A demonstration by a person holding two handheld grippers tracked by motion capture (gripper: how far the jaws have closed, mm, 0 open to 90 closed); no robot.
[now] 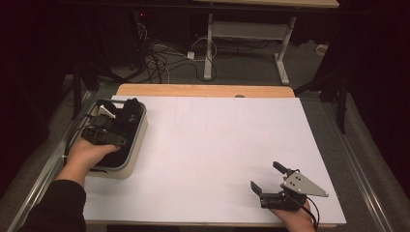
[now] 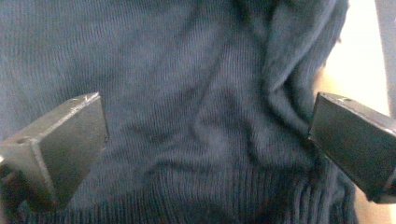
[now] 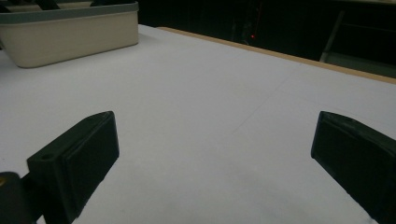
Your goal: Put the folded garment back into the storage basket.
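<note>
Left gripper (image 1: 113, 126) hangs over the bin (image 1: 138, 140) at the bench's left edge, fingers (image 2: 70, 140) wide, nothing held; it should lift clear of the garment (image 2: 196, 93). Right gripper (image 1: 270, 181) idle, fingers wide, empty.

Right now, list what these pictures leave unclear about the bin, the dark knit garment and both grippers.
- High view: the left gripper and hand cover much of the bin; its contents read as a dark mass.
- Left gripper view: the knit garment runs off every edge, so its type and full shape are unknown.
- Right gripper view: the frame's top-left corner cuts off the bin; its inside is hidden.
- High view: the bottom edge crops the hand under the right gripper.
</note>
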